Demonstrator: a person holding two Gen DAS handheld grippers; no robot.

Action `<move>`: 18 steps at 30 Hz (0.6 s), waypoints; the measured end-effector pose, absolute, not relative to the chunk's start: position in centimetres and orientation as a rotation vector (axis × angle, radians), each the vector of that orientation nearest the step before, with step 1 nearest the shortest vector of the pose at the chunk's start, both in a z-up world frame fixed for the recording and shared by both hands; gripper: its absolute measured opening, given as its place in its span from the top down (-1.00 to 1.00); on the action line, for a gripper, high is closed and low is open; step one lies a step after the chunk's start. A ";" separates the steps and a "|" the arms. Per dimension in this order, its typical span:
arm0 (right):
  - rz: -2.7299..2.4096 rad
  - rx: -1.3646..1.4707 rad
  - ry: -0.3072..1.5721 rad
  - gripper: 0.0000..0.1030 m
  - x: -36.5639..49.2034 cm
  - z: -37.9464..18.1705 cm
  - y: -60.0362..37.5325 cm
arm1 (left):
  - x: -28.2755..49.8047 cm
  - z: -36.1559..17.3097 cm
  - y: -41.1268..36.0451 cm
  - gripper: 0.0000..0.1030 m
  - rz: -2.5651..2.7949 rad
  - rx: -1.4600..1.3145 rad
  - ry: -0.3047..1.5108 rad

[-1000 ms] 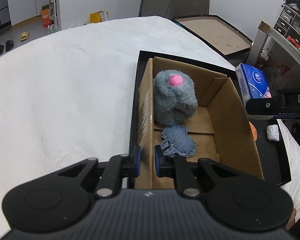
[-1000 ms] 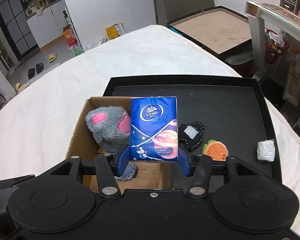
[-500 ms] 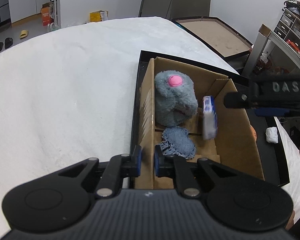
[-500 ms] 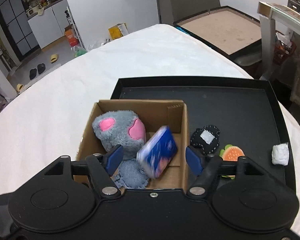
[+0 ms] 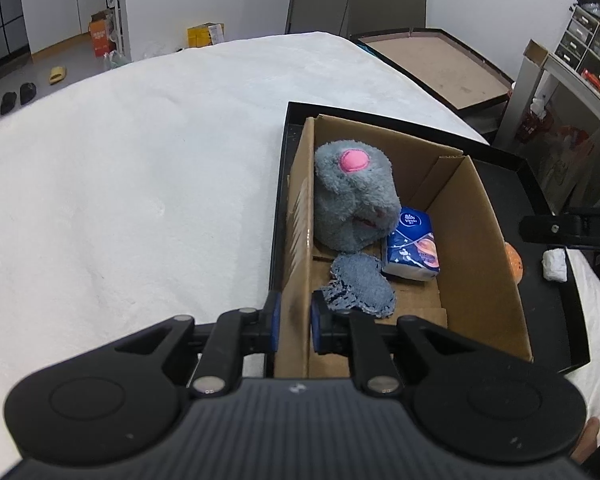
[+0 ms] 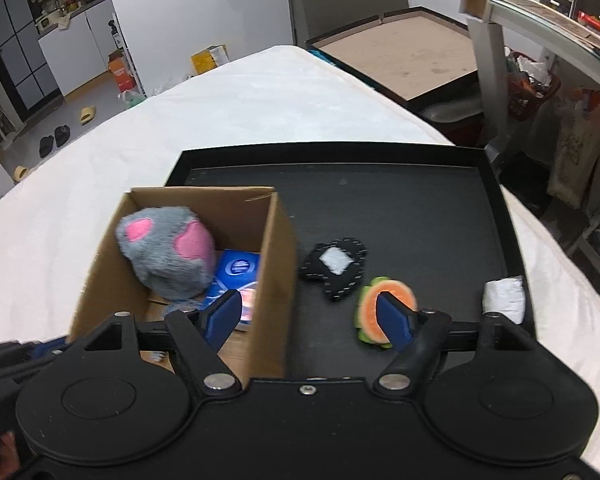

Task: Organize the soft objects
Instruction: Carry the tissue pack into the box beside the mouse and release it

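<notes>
- Cardboard box (image 6: 276, 280): sitting at the 9 o'clock side of the black tray (image 6: 512, 216), which is lying on a white bed (image 5: 140, 160). The left gripper (image 5: 292, 316) is pinching the box's near-left wall between its jaws, steadying it.
- Contents: grey plush toy (image 5: 352, 196) at 12 o'clock inside the box; blue tissue pack (image 5: 414, 244) lying just beside it at 3 o'clock; blue knitted pad (image 5: 360, 290) at 6 o'clock, nearest the left gripper.
- Right gripper (image 6: 312, 312): jaws spread wide and carrying nothing, hovering over the box's right wall.
- Remaining on the tray: black felt piece (image 6: 336, 266), burger-shaped soft toy (image 6: 380, 312), white wad (image 6: 504, 300) at 3 o'clock.
- Step judged in hand: collecting the next loose item, probably the burger toy, being nearest the right jaws.
- Handling note: keeping the box wall pinched; lowering the right jaws to straddle the toy, closing gently since it will likely squash; lifting clear of the box wall before releasing into the free space at 5 o'clock inside.
</notes>
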State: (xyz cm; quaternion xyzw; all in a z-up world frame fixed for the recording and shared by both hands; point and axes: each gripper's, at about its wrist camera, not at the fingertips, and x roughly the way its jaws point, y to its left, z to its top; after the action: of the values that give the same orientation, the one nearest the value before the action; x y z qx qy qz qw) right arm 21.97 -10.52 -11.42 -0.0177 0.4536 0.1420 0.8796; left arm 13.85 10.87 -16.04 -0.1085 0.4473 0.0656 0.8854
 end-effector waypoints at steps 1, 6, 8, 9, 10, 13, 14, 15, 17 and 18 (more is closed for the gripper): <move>0.292 -0.041 0.944 -0.43 22.0 -11.5 -10.9 | 13.9 -16.0 10.8 0.72 0.141 -0.218 0.933; 0.286 -0.024 0.944 -0.43 22.4 -11.7 -12.6 | 14.0 -15.6 10.1 0.61 0.160 -0.177 0.944; 0.289 -0.012 0.946 -0.43 22.6 -11.9 -13.3 | 14.1 -15.5 9.8 0.48 0.160 -0.158 0.946; 0.294 0.001 0.950 -0.43 22.7 -12.0 -13.7 | 14.1 -15.4 9.7 0.36 0.159 -0.151 0.944; 0.298 0.010 0.951 -0.43 22.8 -12.0 -14.1 | 14.1 -15.2 9.6 0.29 0.159 -0.144 0.941; 0.296 0.021 0.944 -0.43 23.0 -12.2 -15.3 | 14.2 -14.9 9.4 0.04 0.184 -0.132 0.929; 0.293 0.031 0.943 -0.43 23.1 -12.3 -15.7 | 14.2 -14.8 9.3 0.00 0.187 -0.132 0.927; 0.286 0.043 0.942 -0.43 23.2 -12.5 -16.2 | 14.3 -14.7 9.2 -0.03 0.188 -0.134 0.928; 0.271 0.050 0.937 -0.42 23.3 -12.9 -16.9 | 14.5 -14.6 8.8 -0.06 0.190 -0.130 0.934; 0.265 0.048 0.931 -0.42 23.3 -13.1 -17.1 | 14.6 -14.6 8.6 -0.08 0.191 -0.124 0.937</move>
State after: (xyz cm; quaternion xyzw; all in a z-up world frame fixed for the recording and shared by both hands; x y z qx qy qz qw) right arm 23.30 -17.13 -13.13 0.0230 0.4476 0.1272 0.8849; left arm 14.60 8.56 -14.61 -0.0596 0.4504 0.0916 0.8861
